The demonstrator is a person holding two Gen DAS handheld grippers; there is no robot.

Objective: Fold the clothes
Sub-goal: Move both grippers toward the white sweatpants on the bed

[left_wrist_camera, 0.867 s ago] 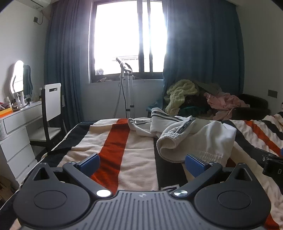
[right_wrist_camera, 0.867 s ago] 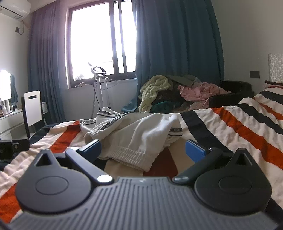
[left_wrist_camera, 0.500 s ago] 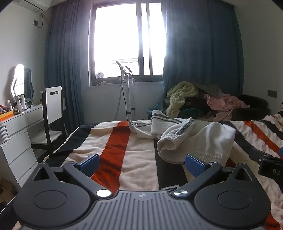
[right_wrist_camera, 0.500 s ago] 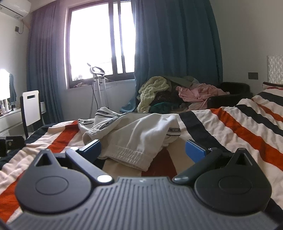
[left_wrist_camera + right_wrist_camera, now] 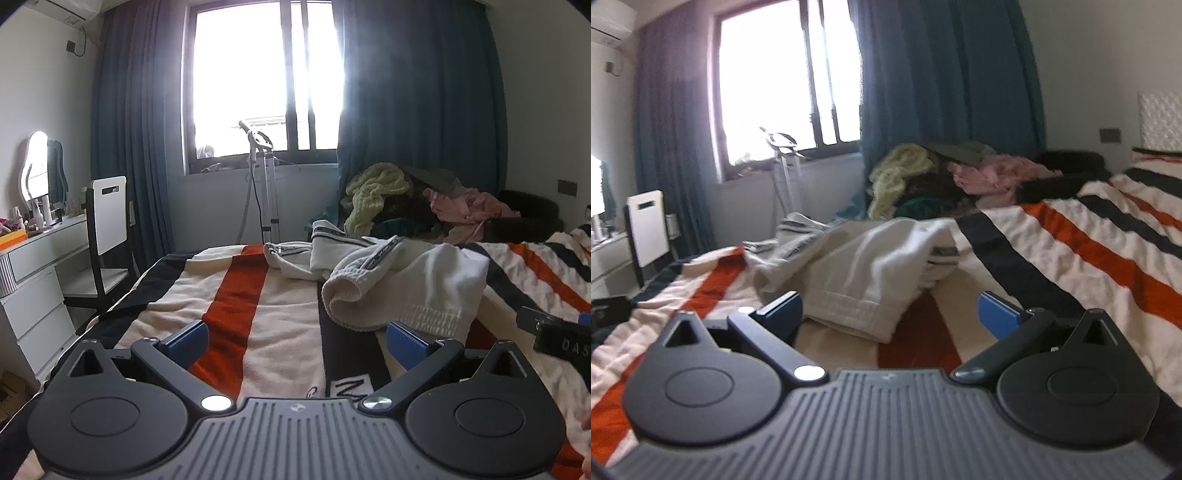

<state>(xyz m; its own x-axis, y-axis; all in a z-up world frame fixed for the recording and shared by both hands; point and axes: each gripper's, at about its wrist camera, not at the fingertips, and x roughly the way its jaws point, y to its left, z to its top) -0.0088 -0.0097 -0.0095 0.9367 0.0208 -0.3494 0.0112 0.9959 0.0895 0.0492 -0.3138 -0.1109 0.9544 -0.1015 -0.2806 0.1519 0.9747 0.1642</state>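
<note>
A crumpled white garment with dark striped trim (image 5: 399, 280) lies on the striped bed (image 5: 236, 314); it also shows in the right wrist view (image 5: 871, 266). My left gripper (image 5: 295, 338) is open and empty, low over the bed, just short of the garment's ribbed hem. My right gripper (image 5: 890, 314) is open and empty, its blue-padded fingers either side of the garment's near hem. The right gripper's body shows at the right edge of the left wrist view (image 5: 557, 339).
A pile of clothes (image 5: 417, 195) lies on a dark chair beyond the bed. A white chair (image 5: 107, 221) and white dresser (image 5: 33, 280) stand at the left. A garment steamer stand (image 5: 262, 184) is under the window, with blue curtains (image 5: 417, 110) beside it.
Both grippers have tilted up and edged slightly forward toward the garment. The right wrist view has swung right and is blurred. Both stay open.
</note>
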